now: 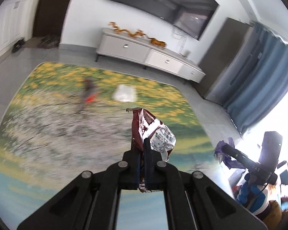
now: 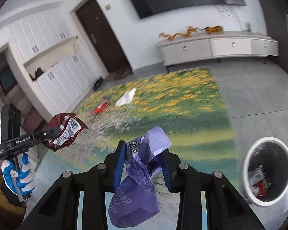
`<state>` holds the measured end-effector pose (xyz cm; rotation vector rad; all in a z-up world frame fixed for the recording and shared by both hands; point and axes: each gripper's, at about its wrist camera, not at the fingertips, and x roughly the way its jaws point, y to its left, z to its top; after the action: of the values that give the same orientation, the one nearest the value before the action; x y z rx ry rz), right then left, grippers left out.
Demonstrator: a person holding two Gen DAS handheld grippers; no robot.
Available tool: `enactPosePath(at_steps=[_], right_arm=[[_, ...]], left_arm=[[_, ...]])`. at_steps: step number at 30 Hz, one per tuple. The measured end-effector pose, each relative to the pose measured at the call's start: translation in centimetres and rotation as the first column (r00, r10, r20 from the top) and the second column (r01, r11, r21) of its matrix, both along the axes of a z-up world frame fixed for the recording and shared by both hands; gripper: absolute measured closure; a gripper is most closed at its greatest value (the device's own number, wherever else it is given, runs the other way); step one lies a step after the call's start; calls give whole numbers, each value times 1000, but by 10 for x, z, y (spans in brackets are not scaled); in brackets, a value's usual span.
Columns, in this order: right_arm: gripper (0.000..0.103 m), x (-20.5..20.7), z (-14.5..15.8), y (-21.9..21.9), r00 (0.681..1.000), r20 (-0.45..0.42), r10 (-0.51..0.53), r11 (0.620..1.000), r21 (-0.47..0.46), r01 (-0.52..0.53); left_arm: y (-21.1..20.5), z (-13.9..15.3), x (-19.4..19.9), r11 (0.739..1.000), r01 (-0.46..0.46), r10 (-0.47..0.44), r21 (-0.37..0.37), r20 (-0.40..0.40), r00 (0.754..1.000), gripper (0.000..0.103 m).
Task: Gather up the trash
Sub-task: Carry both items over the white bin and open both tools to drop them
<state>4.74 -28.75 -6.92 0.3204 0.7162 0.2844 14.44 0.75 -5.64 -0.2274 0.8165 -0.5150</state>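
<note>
Left wrist view shows your left gripper pinched narrow on a dark red snack wrapper, which stands up from between the fingers above the flower-print rug. Ahead of it on the rug lie a blurred white bag and, to its left, a red scrap. Off to the right you see your right gripper carrying a purple plastic bag.

Right wrist view gives you what the other cannot: a white trash bin, just right of the right gripper on the grey floor, with crumpled rubbish inside. Here the fingers are clamped on the purple plastic bag, which droops below them. To the left, your gloved left hand holds up the left gripper with its wrapper.
</note>
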Motion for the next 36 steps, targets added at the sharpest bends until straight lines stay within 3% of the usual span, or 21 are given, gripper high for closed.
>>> enactPosePath(at_steps=[7, 16, 20, 27, 33, 36], right_arm=[[70, -35, -2, -85, 983, 10, -184, 983, -21, 184], [70, -55, -22, -188, 918, -53, -394, 918, -67, 390], [70, -53, -31, -221, 894, -73, -441, 897, -73, 436], [70, -41, -50, -252, 869, -108, -482, 876, -72, 477], [67, -23, -66, -270, 852, -141, -504, 864, -84, 496], [52, -15, -71, -278, 836, -151, -527, 850, -107, 516]], left_arm=[[-112, 15, 2, 982, 191, -191, -6, -6, 982, 101], [-274, 3, 8, 927, 365, -363, 88, -45, 931, 101], [-332, -16, 14, 910, 394, -384, 131, -91, 919, 101], [-404, -59, 26, 889, 389, -360, 243, -154, 920, 101], [-442, -82, 29, 884, 391, -353, 256, -184, 917, 98], [-456, -92, 36, 884, 411, -366, 223, -217, 905, 91]])
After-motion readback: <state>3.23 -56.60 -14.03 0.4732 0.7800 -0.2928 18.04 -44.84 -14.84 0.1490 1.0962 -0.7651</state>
